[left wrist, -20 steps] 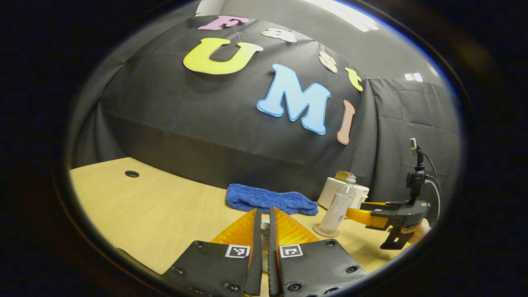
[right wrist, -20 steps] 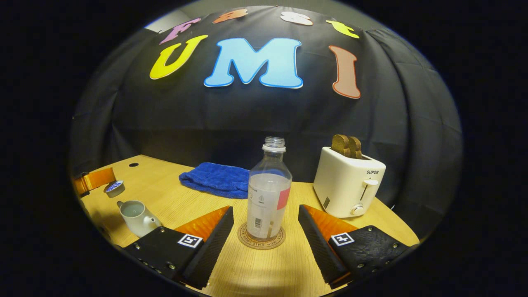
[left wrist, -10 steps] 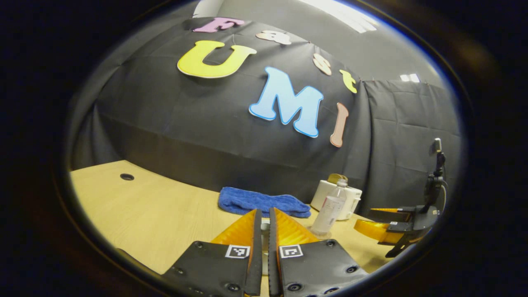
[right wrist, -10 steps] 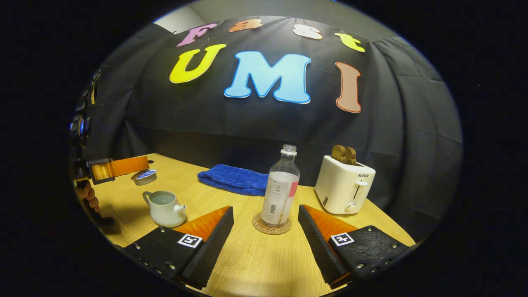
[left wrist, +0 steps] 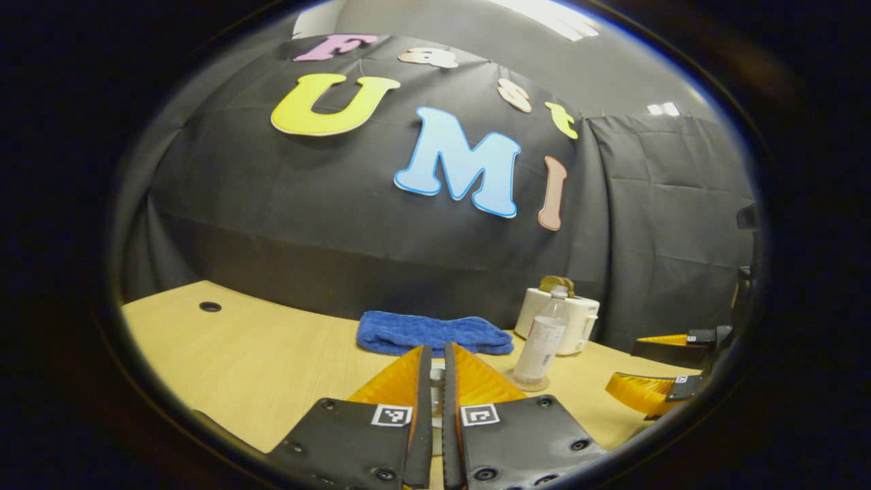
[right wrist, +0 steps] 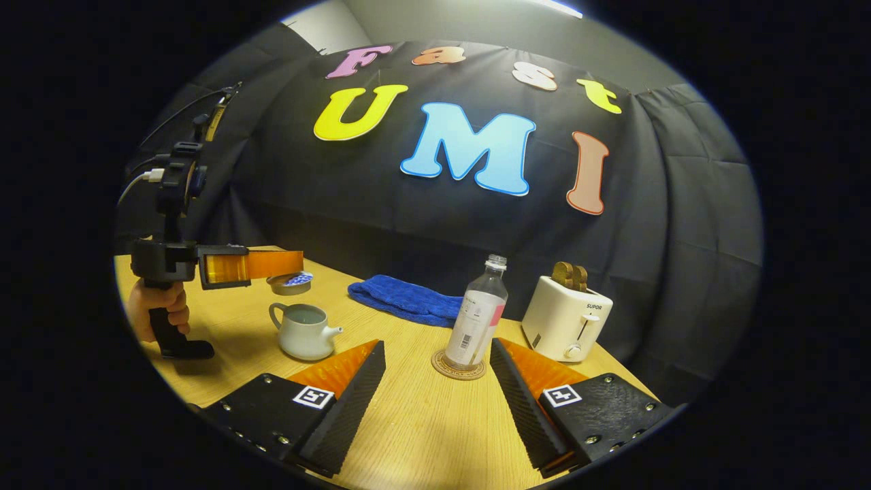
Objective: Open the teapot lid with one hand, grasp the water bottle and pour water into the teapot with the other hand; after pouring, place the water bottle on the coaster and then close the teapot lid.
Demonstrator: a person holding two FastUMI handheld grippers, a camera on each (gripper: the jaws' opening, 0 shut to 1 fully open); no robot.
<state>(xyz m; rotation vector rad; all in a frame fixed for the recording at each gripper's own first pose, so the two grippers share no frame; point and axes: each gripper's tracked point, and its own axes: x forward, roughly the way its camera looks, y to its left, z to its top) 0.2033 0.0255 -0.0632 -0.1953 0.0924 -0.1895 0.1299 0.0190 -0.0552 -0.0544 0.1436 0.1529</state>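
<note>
Teapot (right wrist: 304,331): lidless on the counter (right wrist: 408,435) at 9 o'clock of the bottle (right wrist: 480,321) on its coaster (right wrist: 458,365); left tool (right wrist: 294,262) clenched on the lid (right wrist: 290,282), right tool (right wrist: 435,408) released; risk judged: off-centre lowering chips the rim.

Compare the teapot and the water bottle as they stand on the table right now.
The teapot is squat, opaque and pale, with a handle and spout; the bottle is tall, slim and clear, with a label. The teapot sits straight on the table; the bottle stands on a round coaster. The teapot lies left of the right tongs; the bottle stands ahead between their fingers, untouched. Both are upright and open-topped.
</note>
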